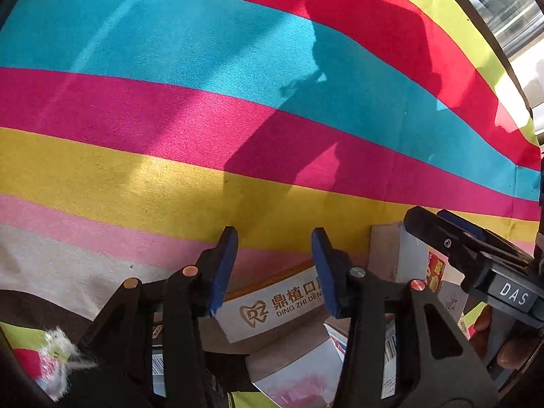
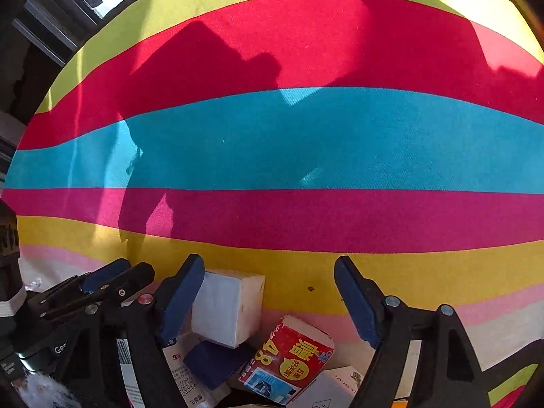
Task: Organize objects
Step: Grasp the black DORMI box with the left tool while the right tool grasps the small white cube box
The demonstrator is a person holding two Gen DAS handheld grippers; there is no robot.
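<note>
A jumble of small boxes lies on the striped cloth [image 1: 170, 170] under both grippers. My left gripper [image 1: 274, 234] points steeply down, its blue pads against the two ends of a white box with a gold tooth logo [image 1: 272, 306]. Open over the pile, my right gripper [image 2: 268, 261] has a white cube-shaped box [image 2: 227, 306] beside its left pad and a red printed pack [image 2: 289, 353] lower between the fingers; the right pad touches nothing. The right gripper [image 1: 459, 238] also shows at the edge of the left wrist view.
A dark blue box [image 2: 214, 360], a printed white carton [image 2: 180, 374] and a silver and pink box [image 1: 295, 367] lie in the pile. A white fluffy tuft [image 1: 57, 350] sits at the left. The cloth's far edge [image 1: 503, 61] meets a window.
</note>
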